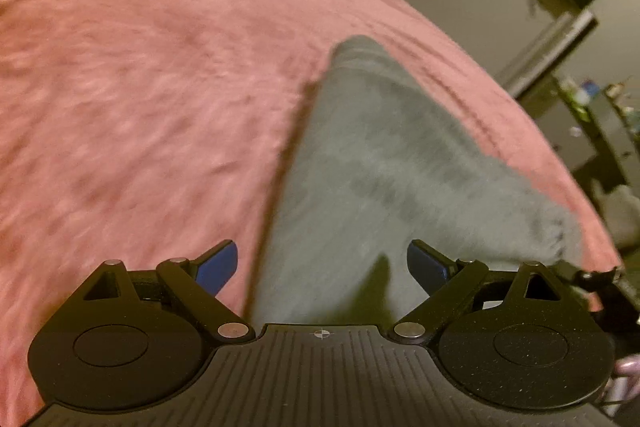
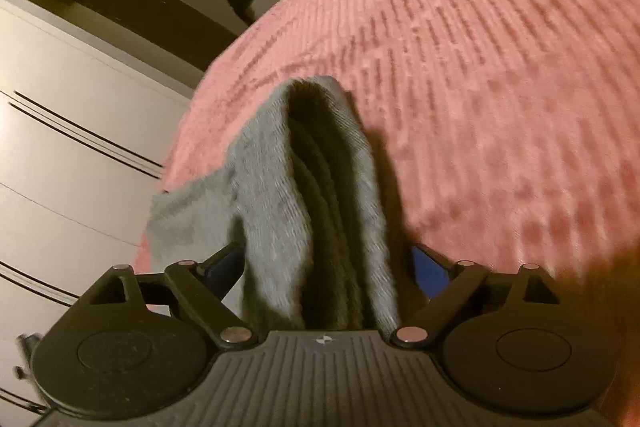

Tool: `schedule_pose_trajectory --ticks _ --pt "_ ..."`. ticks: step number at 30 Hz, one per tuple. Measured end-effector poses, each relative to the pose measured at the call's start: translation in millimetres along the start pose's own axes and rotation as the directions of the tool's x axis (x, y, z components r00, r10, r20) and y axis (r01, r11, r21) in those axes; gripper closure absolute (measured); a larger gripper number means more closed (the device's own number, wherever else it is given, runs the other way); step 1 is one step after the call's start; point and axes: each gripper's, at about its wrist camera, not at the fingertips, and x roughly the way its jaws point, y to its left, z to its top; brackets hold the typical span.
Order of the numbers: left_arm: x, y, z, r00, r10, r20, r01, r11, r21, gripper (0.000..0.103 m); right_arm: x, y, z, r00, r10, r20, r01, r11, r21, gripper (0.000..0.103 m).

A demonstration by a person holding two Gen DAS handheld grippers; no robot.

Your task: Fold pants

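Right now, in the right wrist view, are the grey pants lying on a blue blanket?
No, the grey pants lie on a pink ribbed blanket.

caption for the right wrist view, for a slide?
Open right gripper straddling a raised fold of the grey pants on a pink ribbed blanket.

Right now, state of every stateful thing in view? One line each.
Grey knit pants: lying on the bedspread, bunched in a ridge of folds, not held.
Pink ribbed bedspread: spread out, pants on it.
Left gripper: open, over the pants.
Right gripper: open, folds between the fingers, unpinched.
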Motion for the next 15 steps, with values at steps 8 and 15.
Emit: schedule_pose_trajectory --ticks 8,15 --pt "61.8 -6.4 34.5 0.977 -0.108 -0.185 0.115 0.993 0.027 0.010 29.4 0.6 20.9 0.996 0.055 -0.069 -0.056 0.998 -0.010 0.036" --pt "72.0 -23.7 40.4 0.986 -0.103 -0.128 0.113 0.991 0.072 0.025 50.4 10.8 40.0 0.991 0.044 -0.127 -0.048 0.999 -0.021 0.040"
